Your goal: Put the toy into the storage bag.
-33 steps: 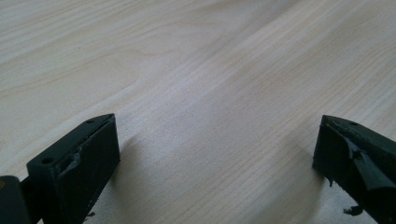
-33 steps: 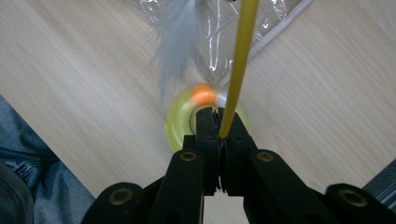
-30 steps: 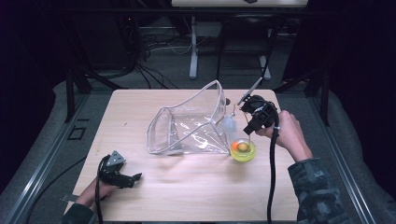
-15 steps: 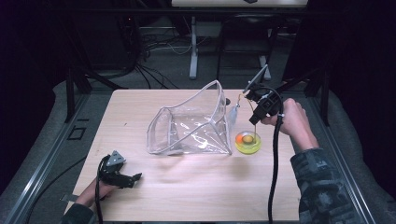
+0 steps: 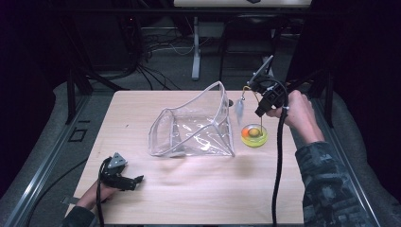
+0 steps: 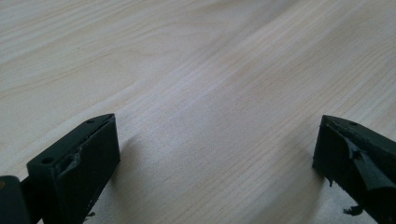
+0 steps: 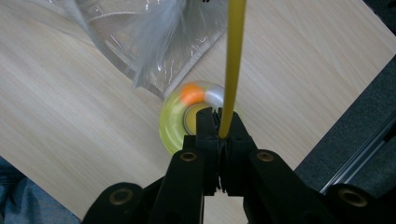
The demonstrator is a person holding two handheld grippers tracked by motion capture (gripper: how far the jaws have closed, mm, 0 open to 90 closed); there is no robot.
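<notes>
My right gripper (image 5: 263,107) is shut on a thin yellow rod (image 7: 232,65), its jaws pinched together around it (image 7: 218,125). The rod's lower end meets a yellow-green disc (image 5: 254,136) with an orange ball (image 7: 191,92), which looks blurred in the right gripper view. I cannot tell whether the disc touches the table. A pale feather (image 5: 239,109) dangles from the rod's curved top, beside a clear plastic bag (image 5: 196,125). The feather (image 7: 154,42) hangs in front of the bag (image 7: 102,23). My left gripper (image 5: 135,180) rests open at the table's front left, nothing between its jaws (image 6: 217,154).
The light wooden table (image 5: 203,198) has dark floor and metal rails around it. A black cable (image 5: 278,161) trails from the right gripper down over the table's right side. A person's sleeve (image 5: 326,184) comes in at the lower right.
The right hand has risen and drifted right and away with the rod. The disc and the feather have shifted the same way. The left hand has stayed put.
</notes>
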